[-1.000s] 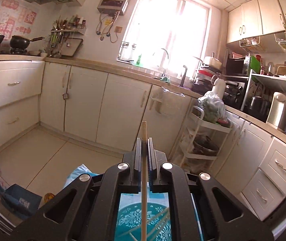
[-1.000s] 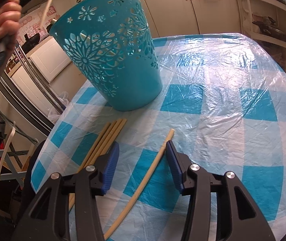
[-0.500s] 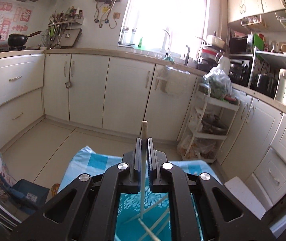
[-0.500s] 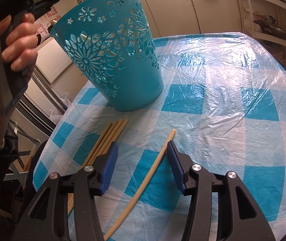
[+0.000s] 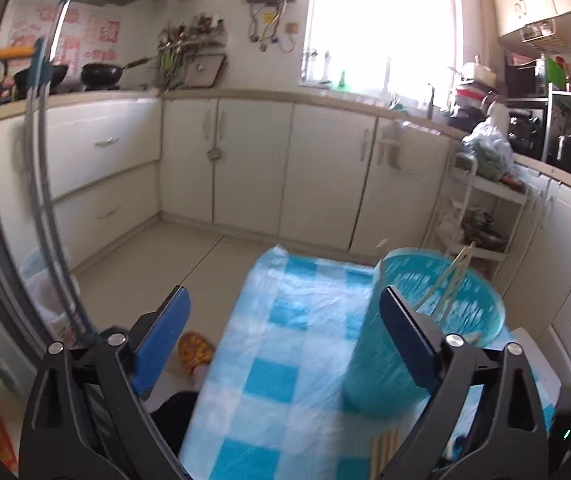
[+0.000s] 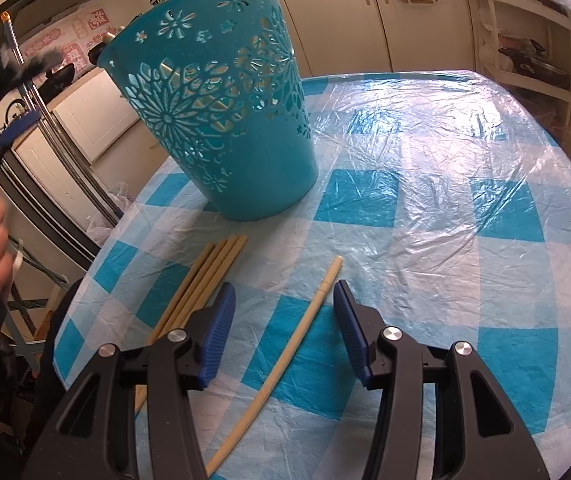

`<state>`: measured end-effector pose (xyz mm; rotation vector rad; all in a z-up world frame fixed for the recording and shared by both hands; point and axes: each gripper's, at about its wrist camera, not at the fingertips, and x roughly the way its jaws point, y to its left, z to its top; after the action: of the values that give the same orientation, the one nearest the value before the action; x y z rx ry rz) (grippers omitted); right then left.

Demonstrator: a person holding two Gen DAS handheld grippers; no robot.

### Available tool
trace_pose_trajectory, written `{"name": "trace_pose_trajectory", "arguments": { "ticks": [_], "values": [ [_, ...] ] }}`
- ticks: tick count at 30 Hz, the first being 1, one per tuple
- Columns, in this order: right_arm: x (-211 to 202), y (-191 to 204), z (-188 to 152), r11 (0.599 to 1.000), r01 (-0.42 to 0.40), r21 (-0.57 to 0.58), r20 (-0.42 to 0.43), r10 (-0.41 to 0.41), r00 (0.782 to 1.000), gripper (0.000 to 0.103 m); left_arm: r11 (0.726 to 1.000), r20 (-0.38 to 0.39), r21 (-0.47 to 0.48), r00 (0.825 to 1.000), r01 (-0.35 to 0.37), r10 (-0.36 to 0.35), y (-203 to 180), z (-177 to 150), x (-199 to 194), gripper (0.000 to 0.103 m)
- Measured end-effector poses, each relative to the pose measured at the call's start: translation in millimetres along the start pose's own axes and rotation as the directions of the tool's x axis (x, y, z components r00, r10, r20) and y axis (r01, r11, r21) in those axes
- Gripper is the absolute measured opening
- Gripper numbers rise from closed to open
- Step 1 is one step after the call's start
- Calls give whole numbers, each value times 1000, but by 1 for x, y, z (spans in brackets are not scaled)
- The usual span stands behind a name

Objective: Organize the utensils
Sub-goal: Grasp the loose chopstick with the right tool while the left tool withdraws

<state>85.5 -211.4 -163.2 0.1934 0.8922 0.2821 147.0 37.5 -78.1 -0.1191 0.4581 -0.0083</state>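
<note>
Swung off the teal basket (image 5: pixel 425 332) with left gripper (image 5: pixel 285 332) opening empty, right gripper (image 6: pixel 283 328) half-spread astride lone chopstick (image 6: pixel 285 356); risked skidding it toward table edge (image 6: pixel 97 276).

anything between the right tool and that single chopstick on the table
Nothing visible. The right tool is open with the lone chopstick lying on the checked tablecloth between its fingers, not yet pinched. The chopstick bundle lies to its left, clear of that gap.
</note>
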Motion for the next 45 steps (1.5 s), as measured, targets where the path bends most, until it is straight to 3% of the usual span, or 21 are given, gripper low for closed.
{"name": "trace_pose_trajectory", "arguments": {
  "ticks": [5, 9, 12, 15, 17, 20, 25, 28, 30, 32, 34, 38, 45],
  "values": [
    [2, 5, 1, 997, 76, -24, -3, -76, 997, 50, 999, -180, -24, 983, -29, 24, 18, -44, 29, 93],
    [5, 15, 0, 987, 138, -85, -13, -140, 990, 50, 999, -256, 38, 966, -14, 23, 6, -67, 49, 93],
    [7, 19, -1, 978, 175, -117, -15, -178, 984, 48, 996, -270, 93, 962, -3, 28, -5, -74, 57, 93],
    [5, 17, -2, 974, 182, -134, -16, -185, 983, 38, 995, -283, 104, 959, 4, 26, -11, -80, 62, 95],
    [4, 15, -2, 970, 185, -158, -20, -191, 981, 24, 994, -295, 107, 955, 4, 27, -12, -83, 64, 95],
    [3, 9, 0, 969, 156, -190, -36, -166, 985, 13, 994, -297, 111, 954, 6, 27, -13, -85, 65, 95],
    [0, 4, 1, 960, 125, -250, -55, -143, 988, 10, 994, -317, 113, 948, 0, 36, -12, -87, 69, 95],
    [0, -1, 3, 968, 123, -219, -72, -141, 987, 10, 992, -322, 125, 946, -2, 43, -15, -88, 70, 95],
    [2, -2, 5, 971, 126, -205, -76, -144, 987, 12, 991, -323, 132, 945, -3, 46, -16, -88, 70, 95],
    [4, 1, 4, 972, 127, -199, -76, -144, 987, 23, 991, -325, 136, 944, -3, 48, -17, -89, 70, 95],
    [4, 7, 3, 967, 143, -212, -67, -160, 985, 24, 991, -329, 136, 943, -4, 49, -17, -89, 70, 95],
    [5, 17, 1, 960, 98, -261, -80, -123, 989, 9, 991, -342, 134, 938, -2, 48, -17, -89, 72, 95],
    [6, 11, 5, 968, 103, -228, -106, -130, 986, 11, 991, -353, 137, 934, -2, 51, -17, -90, 75, 95]
  ]
}}
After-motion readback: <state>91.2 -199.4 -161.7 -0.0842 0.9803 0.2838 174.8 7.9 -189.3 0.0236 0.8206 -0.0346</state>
